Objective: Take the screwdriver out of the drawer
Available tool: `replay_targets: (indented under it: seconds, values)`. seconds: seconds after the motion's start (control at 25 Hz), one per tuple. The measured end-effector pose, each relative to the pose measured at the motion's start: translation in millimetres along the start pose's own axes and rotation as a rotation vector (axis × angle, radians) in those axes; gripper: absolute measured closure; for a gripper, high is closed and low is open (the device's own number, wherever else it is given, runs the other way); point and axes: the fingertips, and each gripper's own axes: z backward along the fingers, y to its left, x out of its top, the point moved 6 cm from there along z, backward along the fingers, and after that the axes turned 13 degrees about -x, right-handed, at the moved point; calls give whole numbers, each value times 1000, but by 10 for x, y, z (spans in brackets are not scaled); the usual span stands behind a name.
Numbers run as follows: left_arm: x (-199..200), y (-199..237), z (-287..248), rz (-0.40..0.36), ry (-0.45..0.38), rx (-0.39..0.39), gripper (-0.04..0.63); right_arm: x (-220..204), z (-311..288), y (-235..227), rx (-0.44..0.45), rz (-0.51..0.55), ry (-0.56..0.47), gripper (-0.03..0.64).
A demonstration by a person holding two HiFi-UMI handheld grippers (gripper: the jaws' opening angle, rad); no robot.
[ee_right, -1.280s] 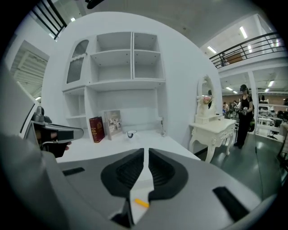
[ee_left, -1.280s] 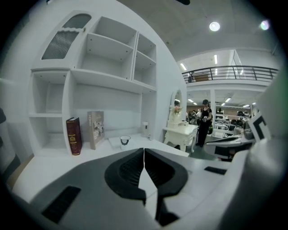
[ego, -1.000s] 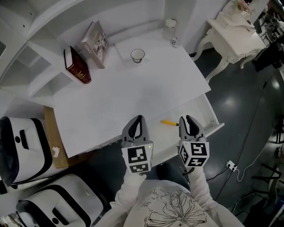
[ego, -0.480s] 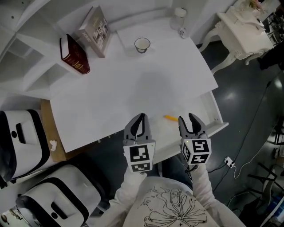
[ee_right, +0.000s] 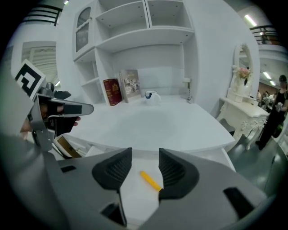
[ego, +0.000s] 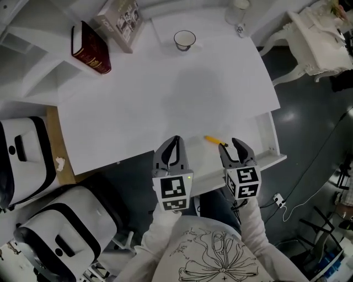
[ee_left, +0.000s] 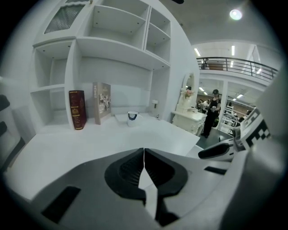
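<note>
A yellow-handled screwdriver (ego: 212, 140) lies on the floor of the open white drawer (ego: 268, 136) under the desk's front edge. My right gripper (ego: 231, 145) hovers just above it, its jaws opening. In the right gripper view the screwdriver (ee_right: 150, 180) shows below the gap between the two jaws, which do not touch it, and the right gripper (ee_right: 145, 153) holds nothing. My left gripper (ego: 175, 140) is to the left of it, over the desk's front edge, shut and empty. Its jaws meet tip to tip in the left gripper view (ee_left: 144, 152).
On the white desk top (ego: 165, 99) stand a red book (ego: 91, 48), a leaning picture book (ego: 121, 15), a cup (ego: 184, 39) and a jar (ego: 238, 11). A white rounded machine (ego: 22, 160) is at the left and a white side table (ego: 325, 38) at the right.
Both grippers have sunk toward the drawer. The right gripper's jaws have spread wider and now frame the screwdriver. The left gripper has stayed shut.
</note>
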Motion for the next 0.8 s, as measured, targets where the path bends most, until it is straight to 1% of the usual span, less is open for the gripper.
replay_targets:
  seconds: [0.12, 0.44, 0.6, 0.8]
  values:
    - [-82, 23, -53, 20, 16, 23, 588, -78, -137, 24, 48, 67, 36, 433]
    - [-321, 52, -200, 61, 61, 66, 588, -352, -490, 7, 109, 205, 125, 434]
    - [-408, 68, -285, 68, 75, 73, 588, -517, -661, 32, 146, 298, 189, 434]
    - [-460, 92, -366, 73, 84, 87, 588, -728, -869, 54, 175, 387, 243, 440]
